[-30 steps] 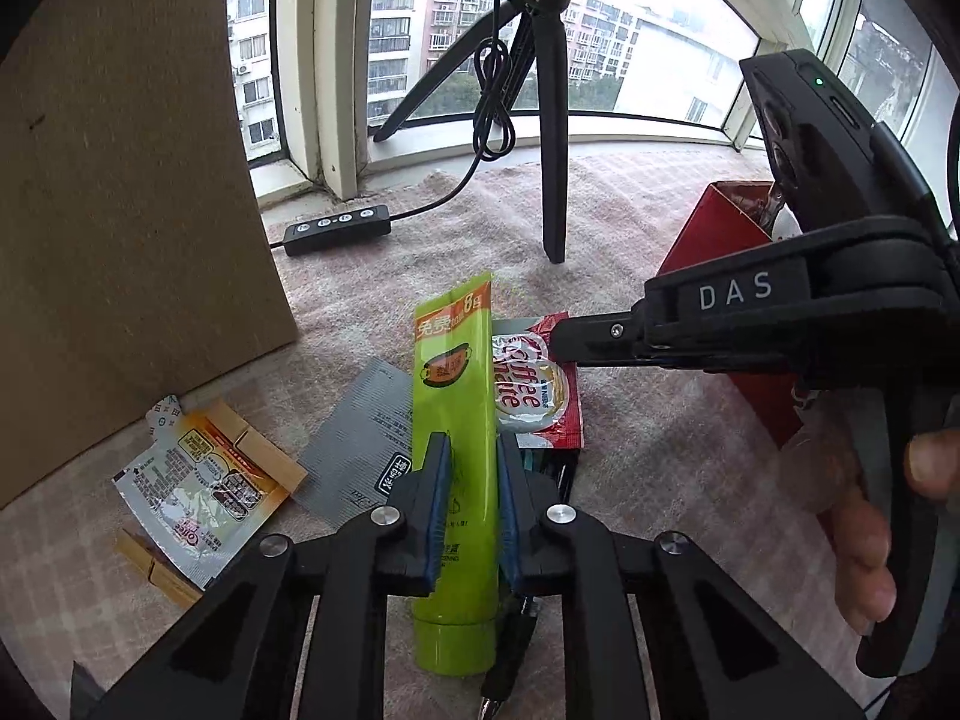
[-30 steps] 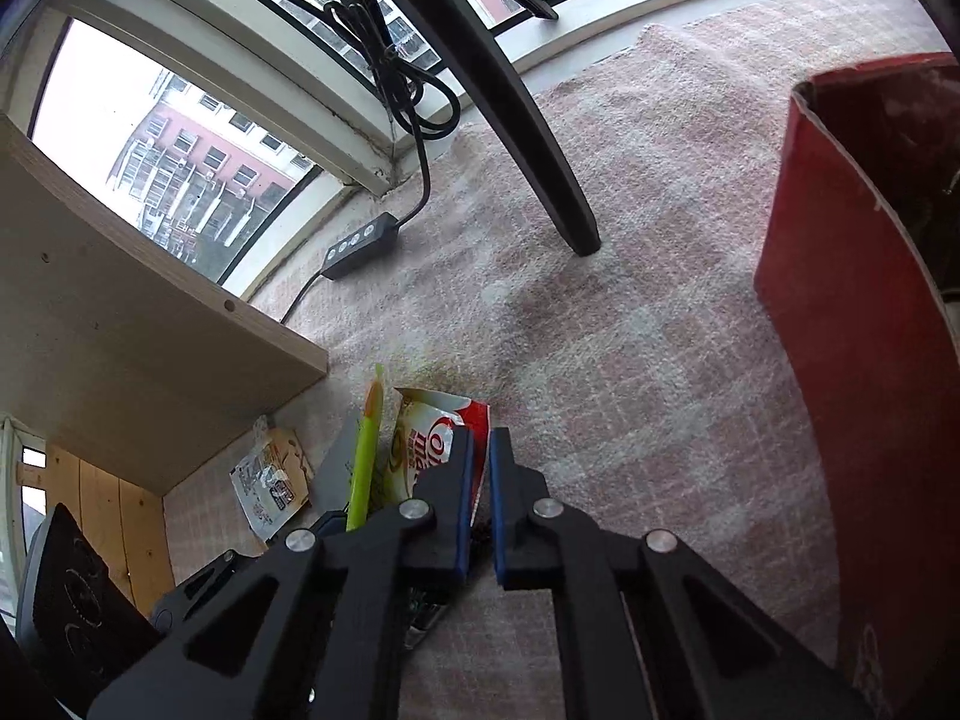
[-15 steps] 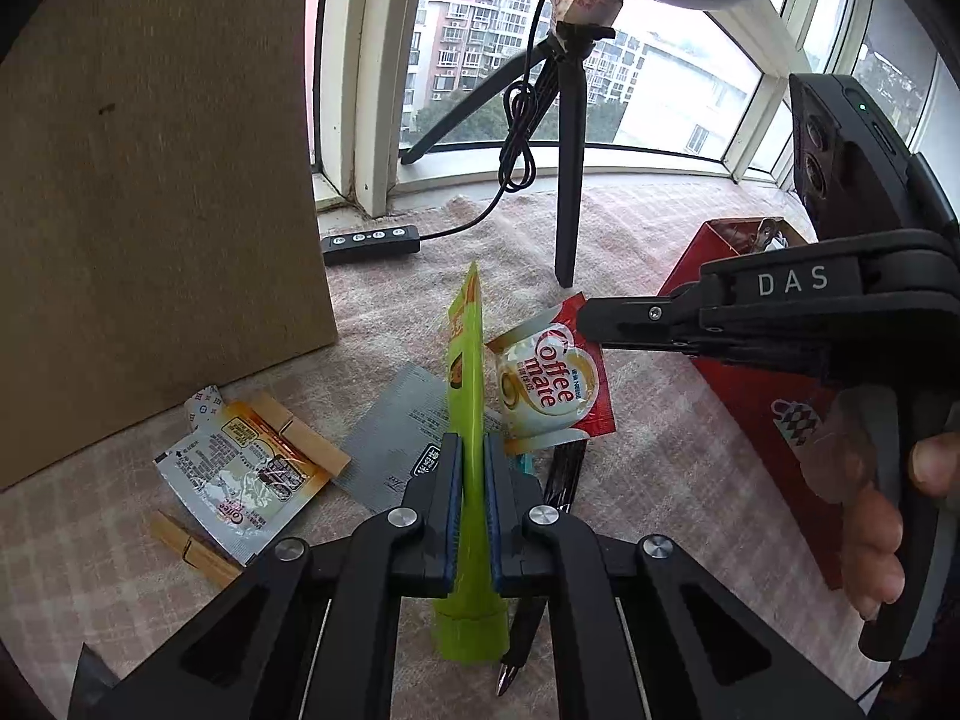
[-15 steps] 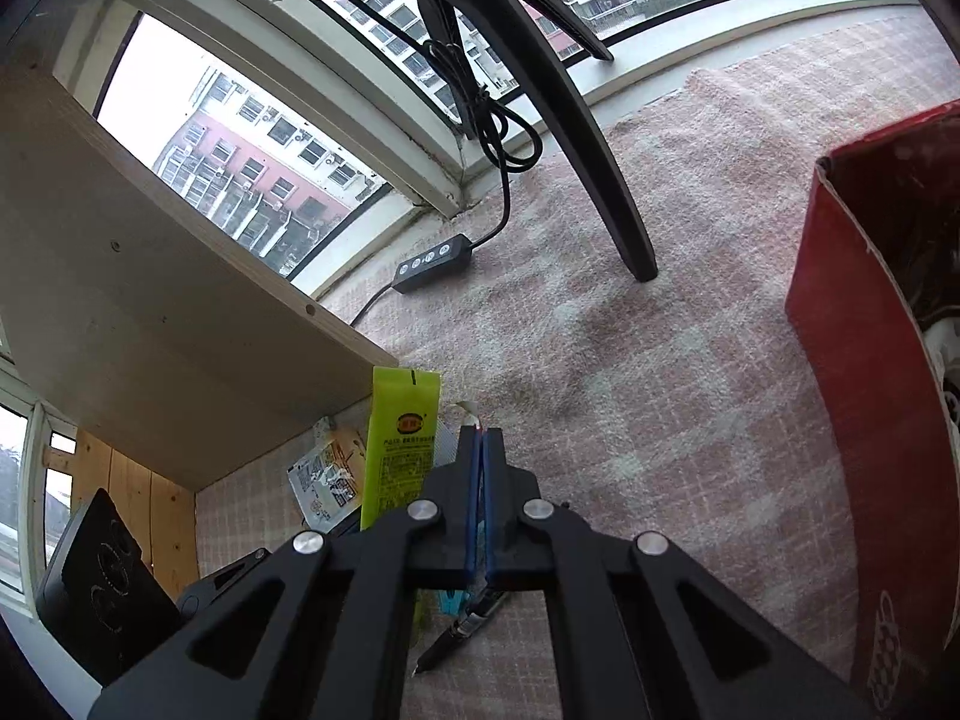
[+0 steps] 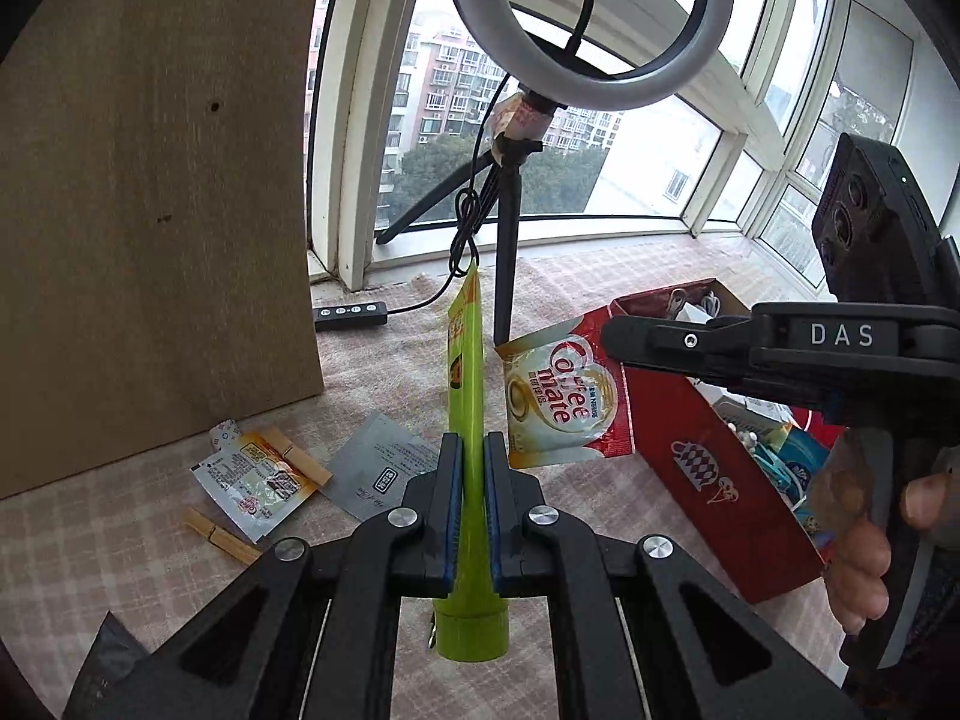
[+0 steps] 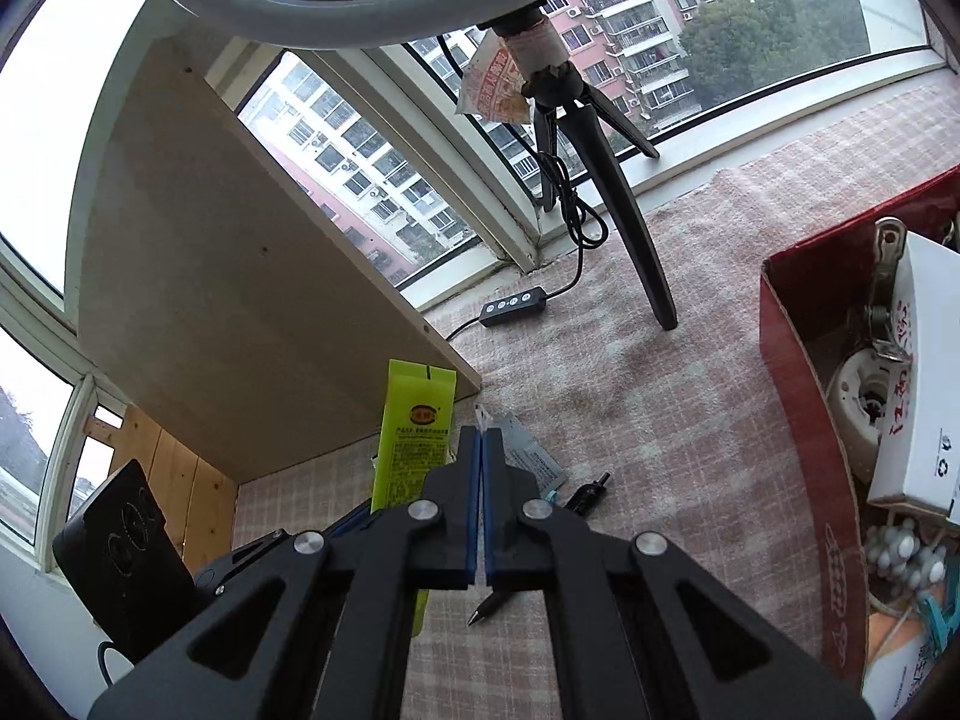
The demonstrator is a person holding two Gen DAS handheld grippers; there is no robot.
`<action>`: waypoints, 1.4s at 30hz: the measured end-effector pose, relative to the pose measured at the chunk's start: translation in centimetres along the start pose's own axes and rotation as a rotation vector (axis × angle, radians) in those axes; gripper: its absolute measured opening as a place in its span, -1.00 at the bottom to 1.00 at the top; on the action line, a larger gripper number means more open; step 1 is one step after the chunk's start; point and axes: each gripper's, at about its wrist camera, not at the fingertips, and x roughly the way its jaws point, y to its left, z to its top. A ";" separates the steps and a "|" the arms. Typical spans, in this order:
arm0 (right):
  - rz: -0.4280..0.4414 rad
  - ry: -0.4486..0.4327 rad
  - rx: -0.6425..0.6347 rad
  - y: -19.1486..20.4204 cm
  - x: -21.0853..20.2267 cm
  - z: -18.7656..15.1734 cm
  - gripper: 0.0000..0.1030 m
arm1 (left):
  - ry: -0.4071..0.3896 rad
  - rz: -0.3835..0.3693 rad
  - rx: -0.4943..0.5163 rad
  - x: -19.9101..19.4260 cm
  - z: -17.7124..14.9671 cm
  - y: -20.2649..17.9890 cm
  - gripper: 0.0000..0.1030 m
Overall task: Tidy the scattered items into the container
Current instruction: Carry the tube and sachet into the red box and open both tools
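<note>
The left gripper (image 5: 473,462) has its fingers clamped on a green tube (image 5: 467,360), held cap-down above the checked cloth (image 5: 108,540). The right gripper (image 6: 480,450) has its fingers pinched on the edge of a Coffee-mate sachet (image 5: 561,396), hanging in the air just beside the tube. The red box (image 5: 708,468), already holding small items, sits near them on the cloth.

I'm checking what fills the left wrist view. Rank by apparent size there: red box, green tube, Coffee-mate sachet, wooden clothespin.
1. red box
2. green tube and Coffee-mate sachet: too alike, and both held near the camera
3. wooden clothespin
</note>
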 end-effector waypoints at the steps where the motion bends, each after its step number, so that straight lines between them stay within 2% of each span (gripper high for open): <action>1: 0.005 -0.013 -0.009 0.3 -0.9 -0.1 -0.99 | -0.009 -0.009 0.004 -0.3 0.2 -0.5 -0.88; 5: 0.024 -0.072 -0.020 0.1 -5.6 -0.5 -0.99 | -0.031 -0.049 0.046 -1.4 0.8 -3.5 -0.88; 10: -0.009 -0.171 -0.014 -2.2 -12.1 -0.9 -0.99 | -0.035 -0.142 0.089 -1.3 1.4 -8.6 -0.88; 16: -0.122 -0.258 0.024 -7.1 -19.1 -2.0 -0.99 | 0.025 -0.272 0.139 1.2 1.2 -15.7 -0.88; 20: -0.212 -0.281 0.053 -10.4 -22.2 -3.3 -0.99 | 0.063 -0.317 0.158 3.2 0.7 -19.5 -0.88; 24: -0.265 -0.298 0.104 -13.6 -24.4 -4.5 -0.99 | 0.068 -0.334 0.163 4.3 0.9 -21.9 -0.88; 31: -0.320 -0.293 0.151 -16.5 -25.1 -5.5 -0.99 | 0.035 -0.280 0.243 5.5 1.7 -25.1 -0.88; 37: -0.349 -0.273 0.175 -18.0 -24.4 -6.1 -0.99 | 0.050 -0.239 0.262 7.1 1.1 -25.3 -0.88; 42: -0.364 -0.254 0.191 -18.6 -23.9 -6.4 -0.99 | 0.078 -0.235 0.272 7.5 0.6 -25.3 -0.87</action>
